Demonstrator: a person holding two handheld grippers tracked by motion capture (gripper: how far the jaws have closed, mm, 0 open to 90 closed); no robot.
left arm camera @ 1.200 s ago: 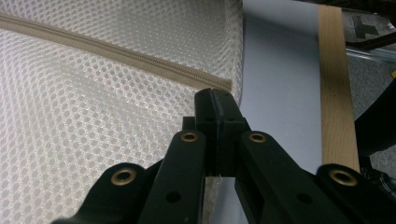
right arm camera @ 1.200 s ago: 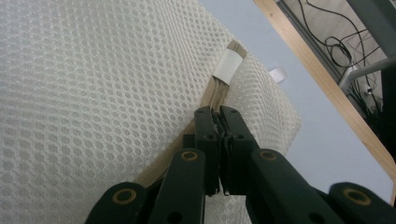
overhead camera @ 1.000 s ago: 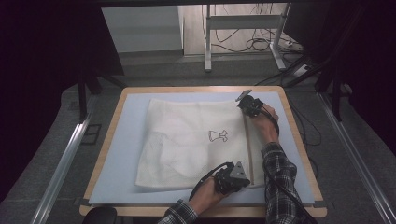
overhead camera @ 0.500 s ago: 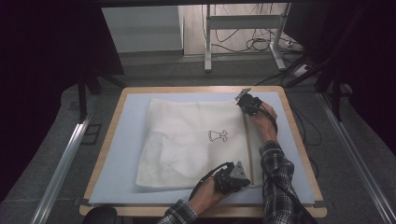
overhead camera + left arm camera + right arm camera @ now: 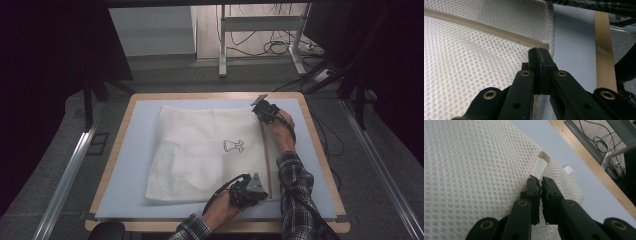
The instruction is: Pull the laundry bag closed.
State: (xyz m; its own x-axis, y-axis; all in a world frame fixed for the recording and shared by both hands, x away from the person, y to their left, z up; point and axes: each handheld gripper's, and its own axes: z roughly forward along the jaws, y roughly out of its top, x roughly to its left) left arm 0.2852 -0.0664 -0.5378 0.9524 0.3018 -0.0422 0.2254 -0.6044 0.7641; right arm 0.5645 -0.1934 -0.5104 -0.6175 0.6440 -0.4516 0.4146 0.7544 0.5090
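High view overhead, gripper views close on mesh bag [image 5: 210, 150]

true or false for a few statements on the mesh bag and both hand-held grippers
1. The mesh bag lies flat on the blue mat. True.
2. The left hand-held gripper has its jaws wide open. False: they are shut at the bag's edge, near the zipper end.
3. The right hand-held gripper is at the bag's far corner. True.
4. The bag is solid black. False: it is white mesh.
5. A small drawing is on the bag. True.
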